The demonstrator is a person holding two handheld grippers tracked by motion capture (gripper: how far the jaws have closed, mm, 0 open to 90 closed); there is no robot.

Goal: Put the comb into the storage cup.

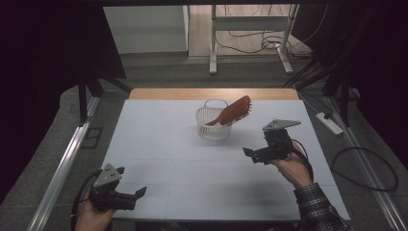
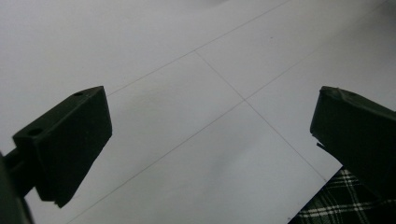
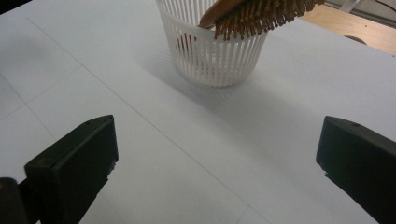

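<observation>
A reddish-brown hairbrush (image 1: pixel 234 110) leans in a small white slatted basket (image 1: pixel 213 123) at the table's middle back, its bristled head sticking out over the right rim. In the right gripper view the basket (image 3: pixel 215 56) and the brush's bristles (image 3: pixel 256 14) lie ahead, well beyond the jaws. My right gripper (image 1: pixel 252 155) hovers open to the right of and nearer than the basket, nothing between its jaws (image 3: pixel 215 158). My left gripper (image 1: pixel 132 185) rests open at the front left corner, over bare table (image 2: pixel 205 140).
The white table (image 1: pixel 192 159) has a wooden strip along its far edge. A power strip (image 1: pixel 329 122) and cables lie on the floor to the right. A desk frame stands behind. A plaid sleeve (image 1: pixel 320 209) reaches in at the lower right.
</observation>
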